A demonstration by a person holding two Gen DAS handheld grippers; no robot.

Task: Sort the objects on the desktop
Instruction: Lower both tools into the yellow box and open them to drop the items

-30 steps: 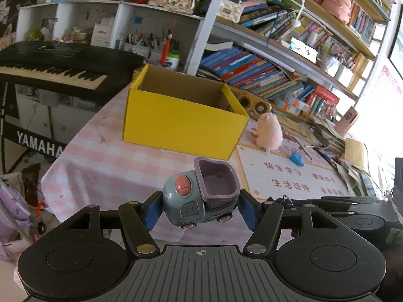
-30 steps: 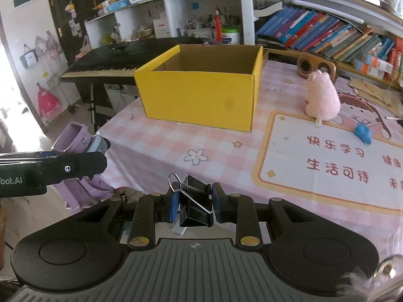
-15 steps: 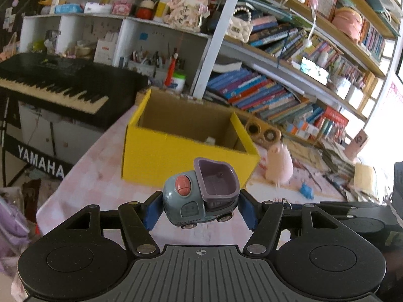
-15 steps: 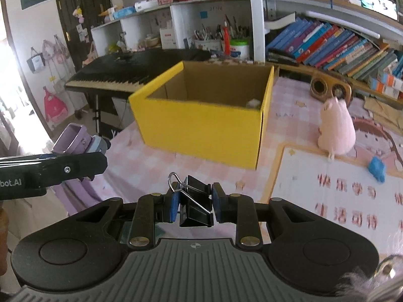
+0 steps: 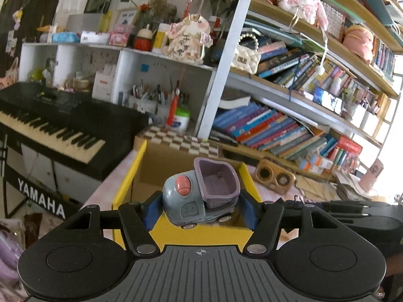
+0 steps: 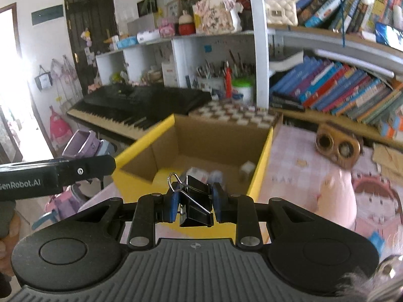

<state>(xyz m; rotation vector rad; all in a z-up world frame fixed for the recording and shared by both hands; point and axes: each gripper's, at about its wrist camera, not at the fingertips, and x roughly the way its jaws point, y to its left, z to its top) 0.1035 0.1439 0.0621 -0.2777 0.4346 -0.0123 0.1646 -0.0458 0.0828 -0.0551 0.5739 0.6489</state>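
Observation:
My left gripper [image 5: 200, 212] is shut on a grey-blue toy truck [image 5: 199, 196] with a purple bucket, held in the air above the near wall of the open yellow cardboard box [image 5: 127, 178]. My right gripper [image 6: 194, 205] is shut on a black binder clip [image 6: 196, 205], also held above the box's near wall [image 6: 260, 162]. The box's brown inside shows a few small objects [image 6: 201, 175] on its floor. The left gripper and the truck [image 6: 83, 142] show at the left of the right wrist view.
The box stands on a pink checked tablecloth [image 6: 294, 166]. A pink plush toy [image 6: 337, 201] sits right of the box, a wooden speaker [image 6: 337, 147] behind it. A black Yamaha keyboard [image 5: 50, 125] is left of the table. Full bookshelves [image 5: 277, 123] line the back.
Both grippers have risen and moved forward toward the yellow box, from in front of it to over its near wall. Each still holds its object.

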